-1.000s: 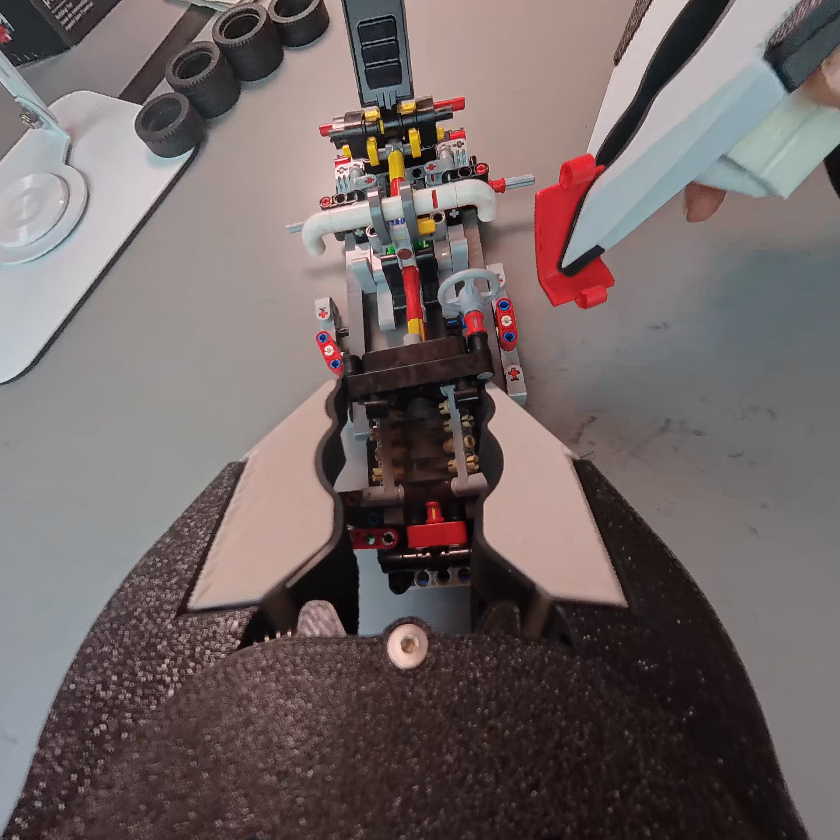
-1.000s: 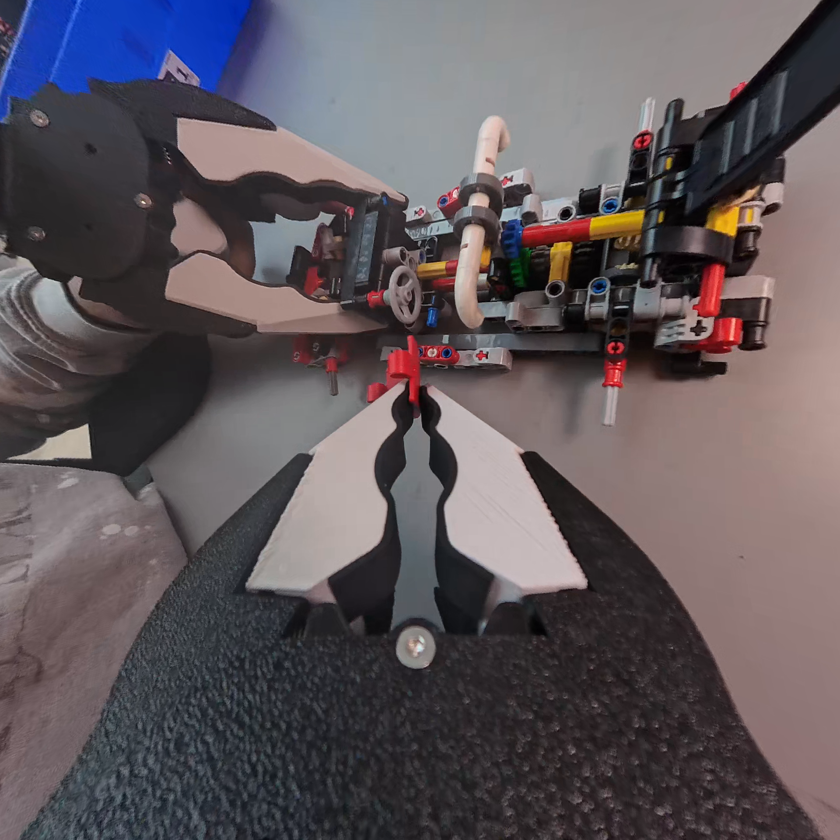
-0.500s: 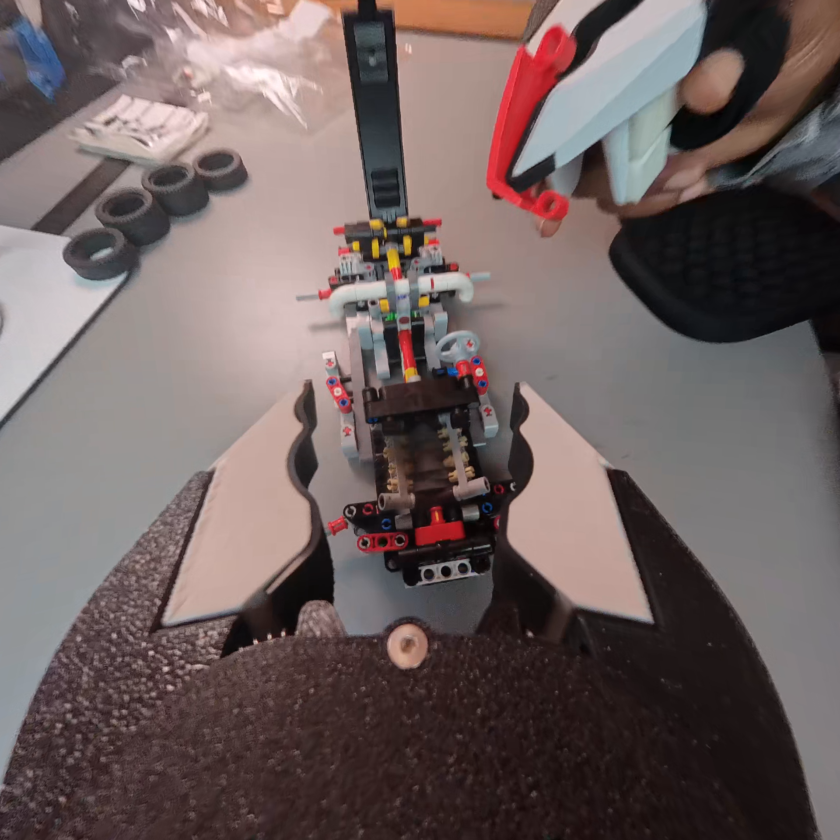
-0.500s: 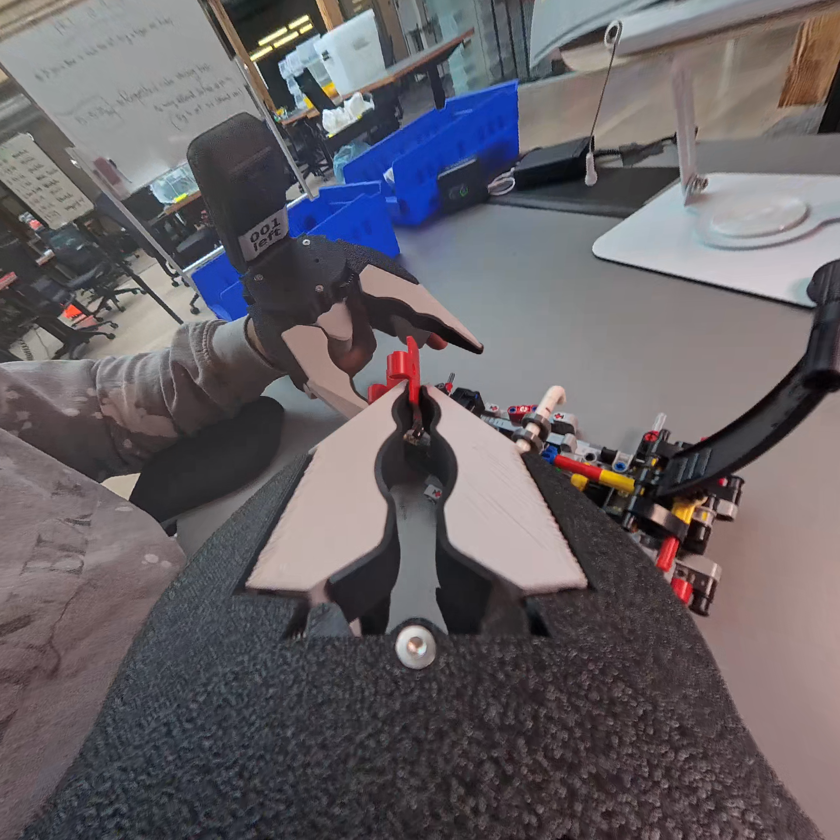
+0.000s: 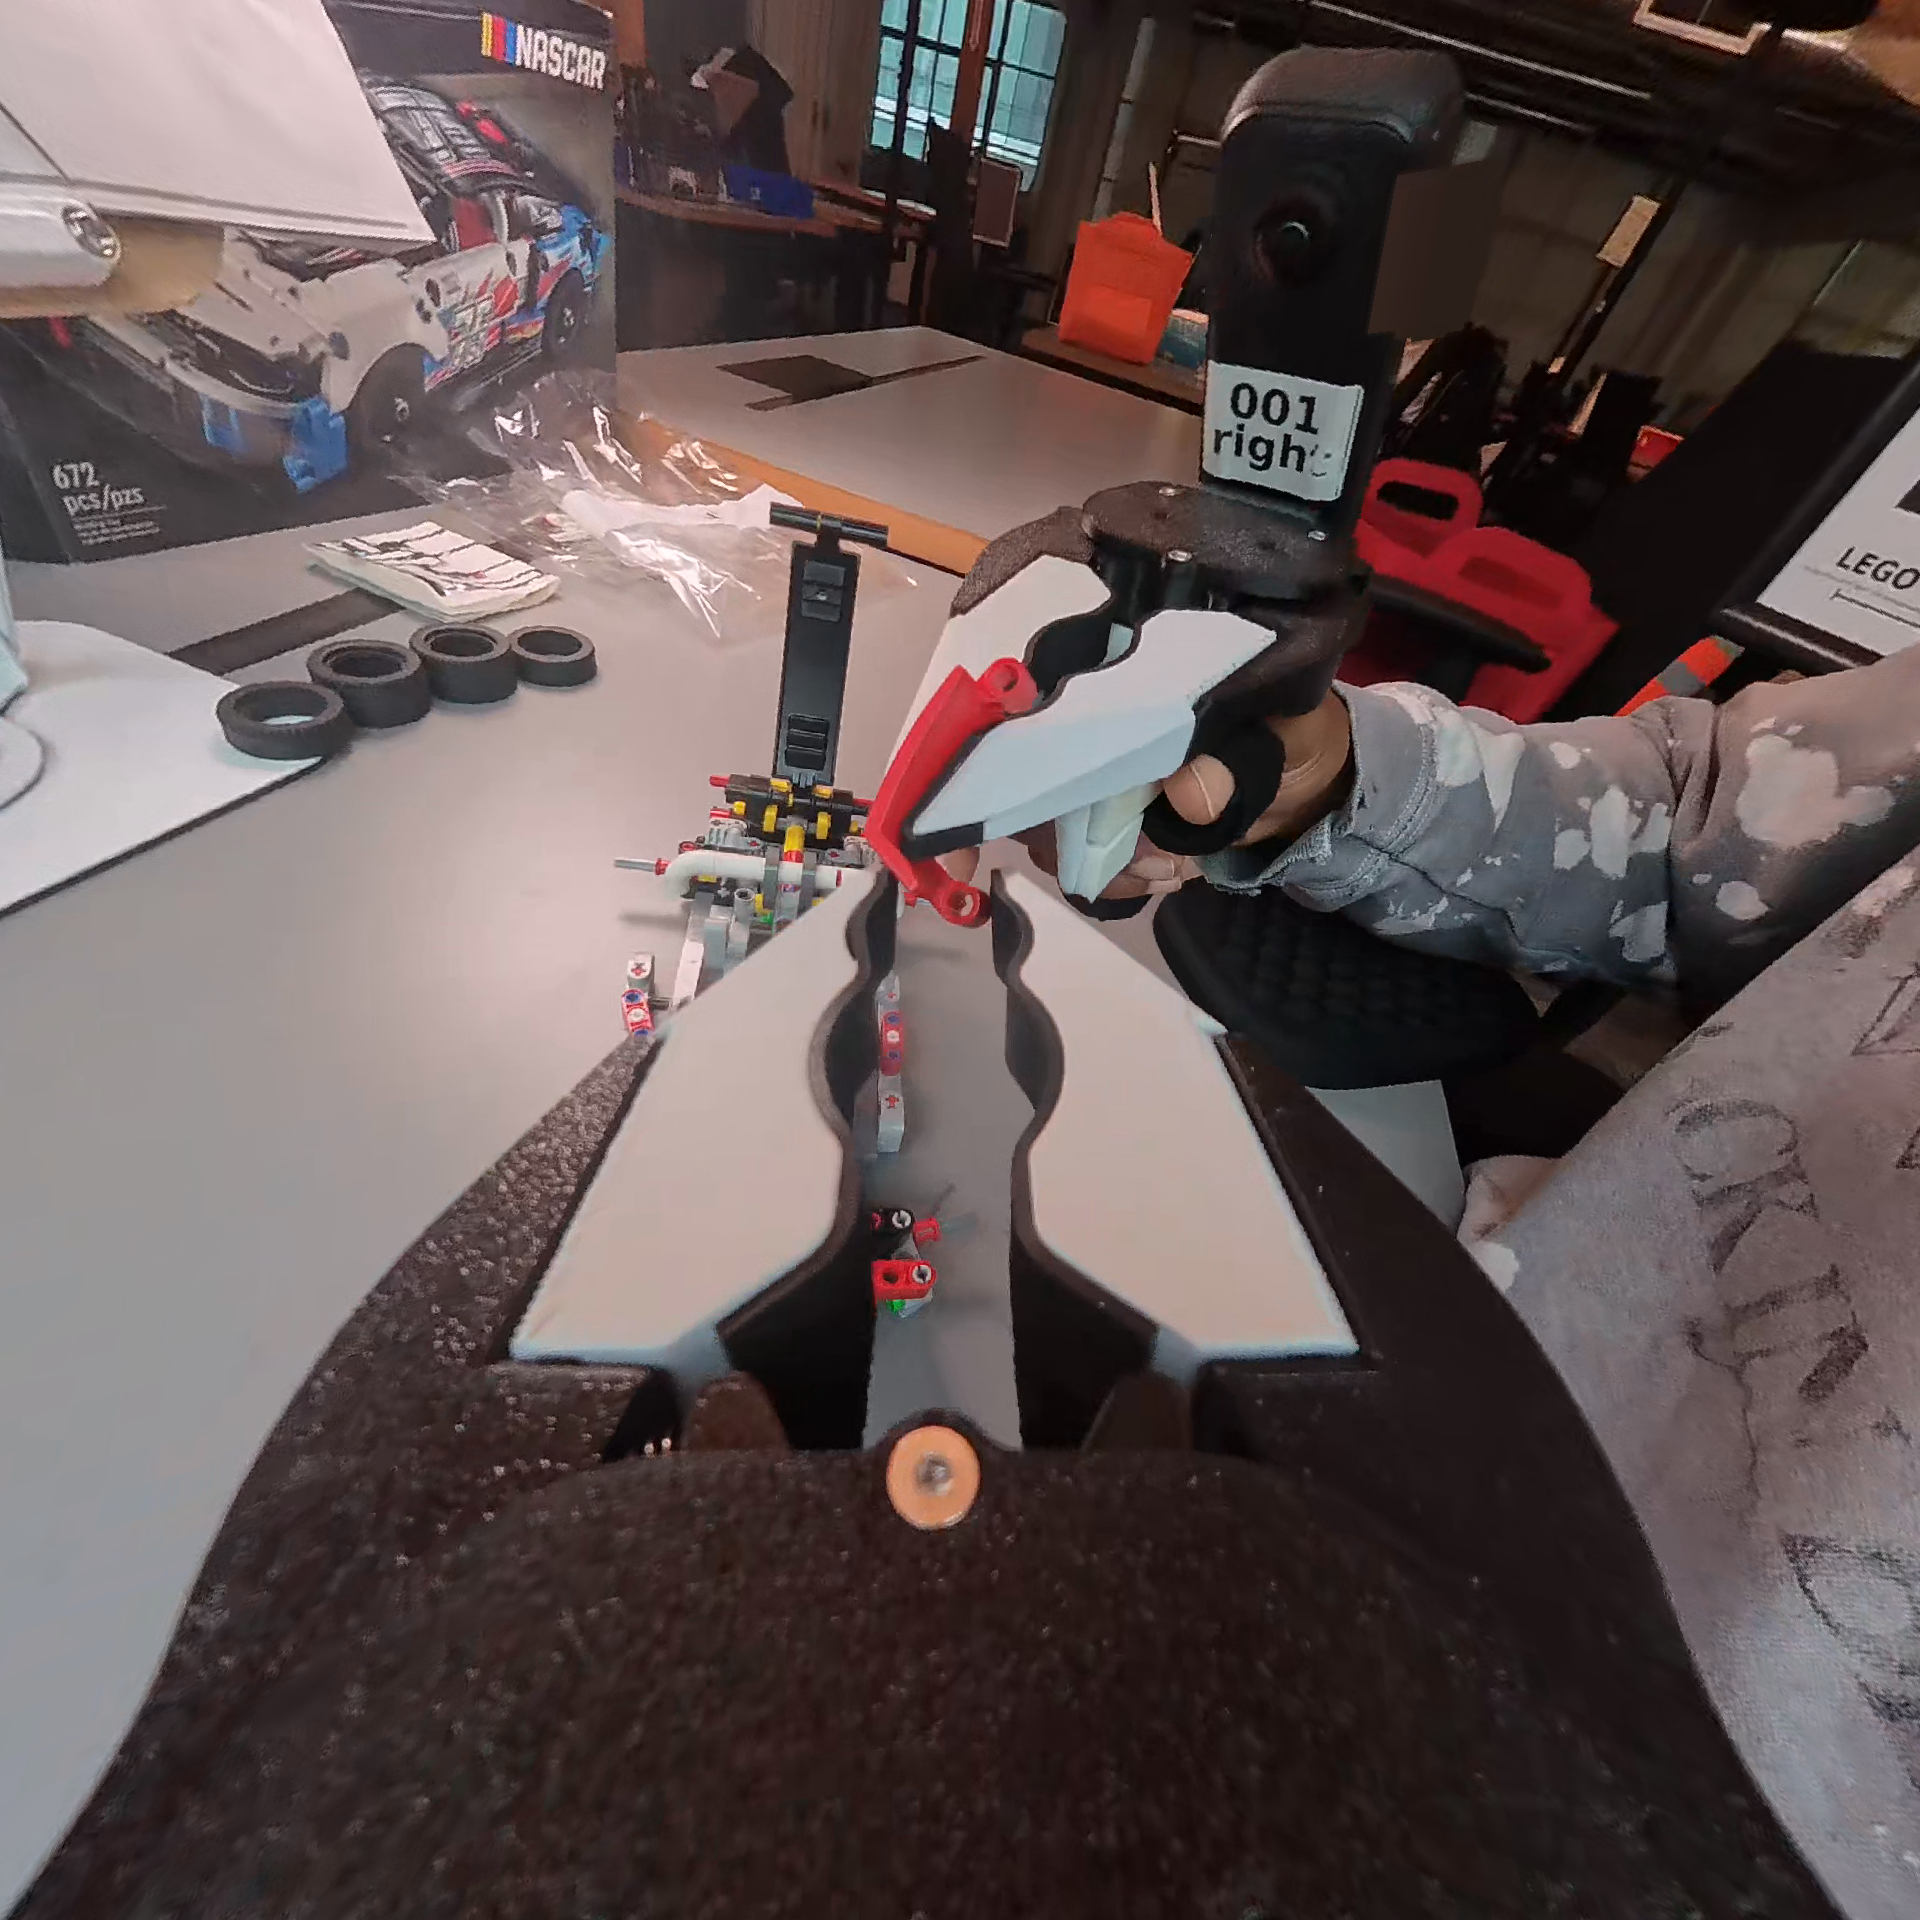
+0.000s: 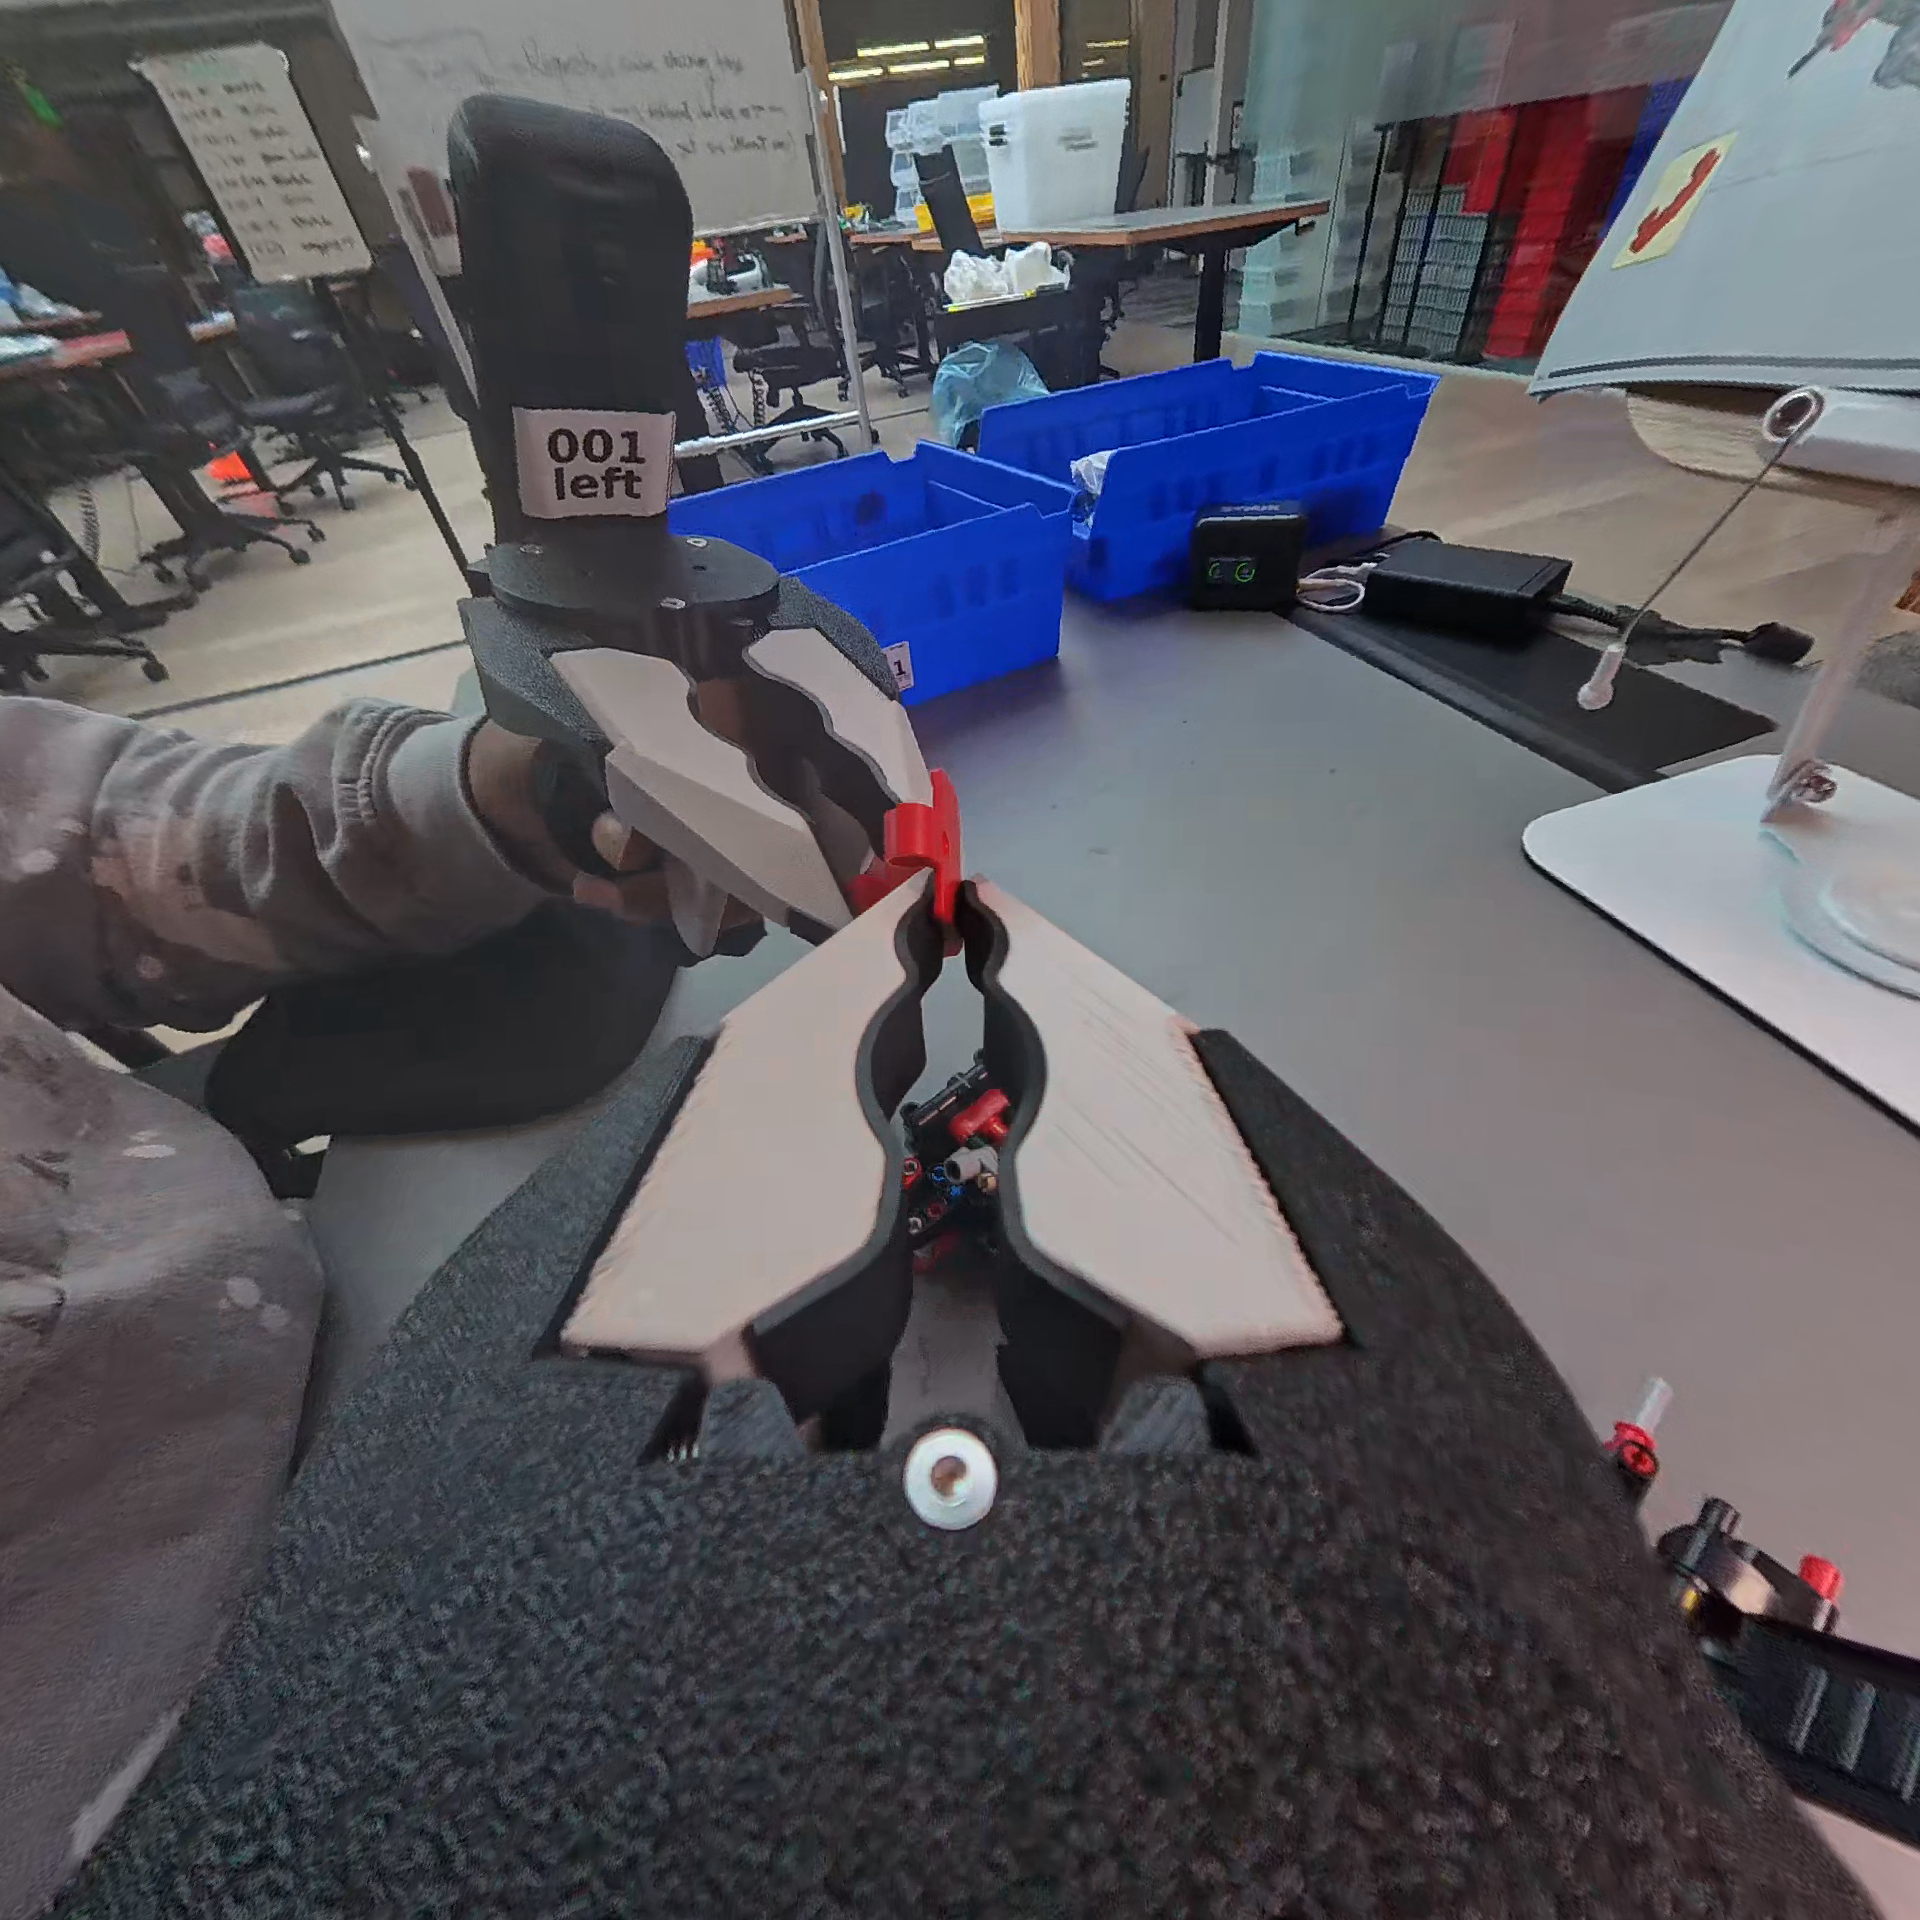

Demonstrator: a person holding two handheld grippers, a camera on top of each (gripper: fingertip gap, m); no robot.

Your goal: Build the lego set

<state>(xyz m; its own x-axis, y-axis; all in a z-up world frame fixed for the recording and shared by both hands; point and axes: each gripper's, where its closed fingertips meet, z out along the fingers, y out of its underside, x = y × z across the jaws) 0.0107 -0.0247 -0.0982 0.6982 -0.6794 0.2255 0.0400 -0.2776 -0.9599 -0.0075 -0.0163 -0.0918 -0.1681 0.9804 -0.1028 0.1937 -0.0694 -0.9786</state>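
Both handles wear white printed labels, and a boxed car kit (image 5: 312,260) stands printed at the bench's (image 5: 260,1039) far edge. The right gripper (image 6: 948,914) has its jaws clamped on a red panel piece (image 5: 935,774); the left gripper (image 5: 940,894) has jaws slightly parted around the panel's lower tip, contact unclear. The lego chassis (image 5: 774,862) lies on the bench, mostly hidden behind the fingers.

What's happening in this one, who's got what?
A person works on a Lego car chassis that lies on the grey table. The right tool is shut on a red curved panel, held up in the air. The left tool, jaws apart, has its tips at the panel's lower end, apparently to take or turn it. Four black tyres wait unused near the set's box.
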